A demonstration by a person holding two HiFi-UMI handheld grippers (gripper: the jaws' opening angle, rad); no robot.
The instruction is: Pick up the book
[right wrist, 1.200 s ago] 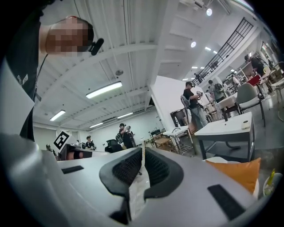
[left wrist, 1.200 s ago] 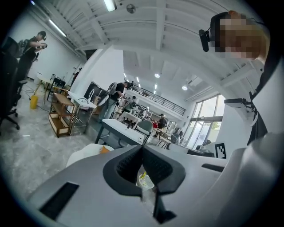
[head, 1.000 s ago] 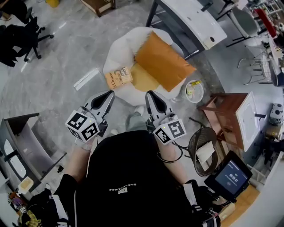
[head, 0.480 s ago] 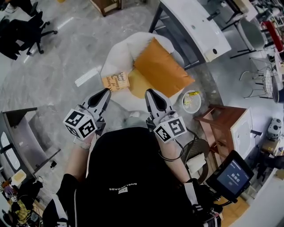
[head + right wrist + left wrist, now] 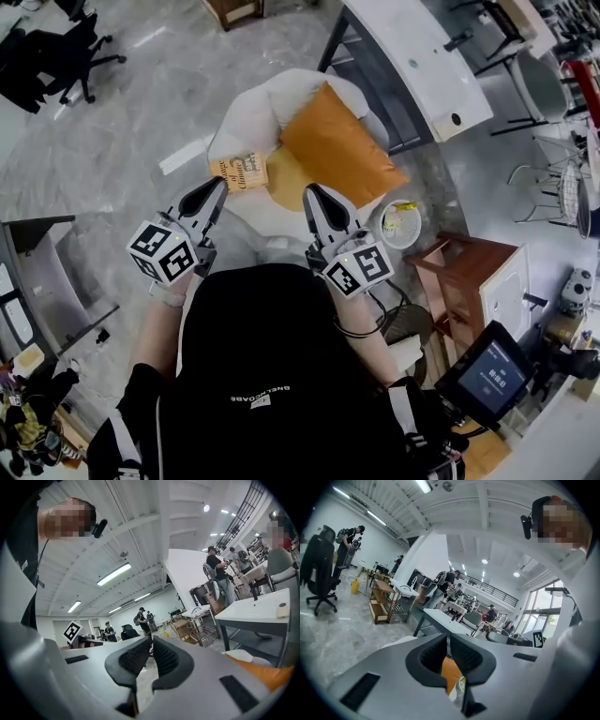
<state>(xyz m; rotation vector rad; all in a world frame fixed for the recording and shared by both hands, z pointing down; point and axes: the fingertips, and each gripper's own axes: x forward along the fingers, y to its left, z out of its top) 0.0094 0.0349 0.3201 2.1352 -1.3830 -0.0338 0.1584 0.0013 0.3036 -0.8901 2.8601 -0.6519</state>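
Observation:
The book (image 5: 241, 172), tan with dark lettering, lies on the front left edge of a white cushioned seat (image 5: 246, 117). A big orange cushion (image 5: 339, 147) rests beside it to the right. My left gripper (image 5: 218, 185) is shut and empty, its tip just short of the book's near edge. My right gripper (image 5: 309, 191), also shut on nothing, points at the seat's front below the cushion. In the left gripper view the closed left gripper (image 5: 448, 637) shows a strip of the orange cushion (image 5: 451, 674) beneath it. The right gripper (image 5: 151, 639) looks level across the room.
A white desk (image 5: 412, 56) stands behind the seat at the right. A small white bin (image 5: 401, 223) and a brown wooden side table (image 5: 469, 272) sit to the right. A grey shelf unit (image 5: 37, 281) is at the left, and black office chairs (image 5: 56, 56) stand far left.
Both grippers have come forward to the seat, and the left tip now nearly reaches the book. The jaws have stayed shut.

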